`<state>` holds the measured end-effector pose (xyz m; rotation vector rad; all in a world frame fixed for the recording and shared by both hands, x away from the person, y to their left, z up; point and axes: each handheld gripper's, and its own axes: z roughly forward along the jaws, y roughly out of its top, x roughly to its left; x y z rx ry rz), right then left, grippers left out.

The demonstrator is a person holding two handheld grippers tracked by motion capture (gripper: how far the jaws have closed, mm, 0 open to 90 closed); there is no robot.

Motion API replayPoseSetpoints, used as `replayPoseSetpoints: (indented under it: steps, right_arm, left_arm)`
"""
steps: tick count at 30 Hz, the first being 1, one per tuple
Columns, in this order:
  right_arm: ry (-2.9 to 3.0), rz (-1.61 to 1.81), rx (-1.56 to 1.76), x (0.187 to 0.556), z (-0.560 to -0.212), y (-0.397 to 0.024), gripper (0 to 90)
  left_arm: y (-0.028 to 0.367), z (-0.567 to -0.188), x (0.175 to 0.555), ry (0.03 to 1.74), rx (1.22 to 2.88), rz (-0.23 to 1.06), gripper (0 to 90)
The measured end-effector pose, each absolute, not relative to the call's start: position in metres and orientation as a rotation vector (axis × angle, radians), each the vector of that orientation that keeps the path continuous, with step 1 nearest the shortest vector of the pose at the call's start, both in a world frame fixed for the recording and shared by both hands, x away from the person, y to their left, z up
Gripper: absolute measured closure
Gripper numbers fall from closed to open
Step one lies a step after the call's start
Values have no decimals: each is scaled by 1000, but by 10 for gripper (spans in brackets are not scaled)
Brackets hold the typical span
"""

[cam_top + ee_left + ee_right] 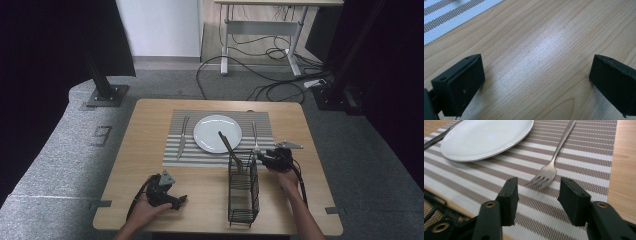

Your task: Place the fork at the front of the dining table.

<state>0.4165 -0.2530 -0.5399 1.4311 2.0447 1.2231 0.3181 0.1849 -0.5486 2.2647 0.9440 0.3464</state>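
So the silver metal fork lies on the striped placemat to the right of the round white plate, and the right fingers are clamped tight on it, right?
Not quite. The silver metal fork does lie on the striped placemat to the right of the round white plate, but the right gripper isn't gripping it: the right gripper view shows its fingers apart, with the tines just beyond them.

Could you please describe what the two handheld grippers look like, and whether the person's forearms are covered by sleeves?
Both the left gripper and the right gripper are black, each topped by a grey three-cornered plate and trailing a black cable. Up close, the jaws are matte black rectangular blocks with small screw holes; the right gripper's arms carry brass-coloured bushings. The forearms are bare, with no sleeves.
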Motion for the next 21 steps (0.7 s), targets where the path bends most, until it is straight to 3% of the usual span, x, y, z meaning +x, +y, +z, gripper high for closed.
replayPoseSetpoints:
  steps: [21]
  right_arm:
    - [2042,1313,1355,363,-528,-271,453]
  left_arm:
    - [185,-549,318,944,2265,346,0]
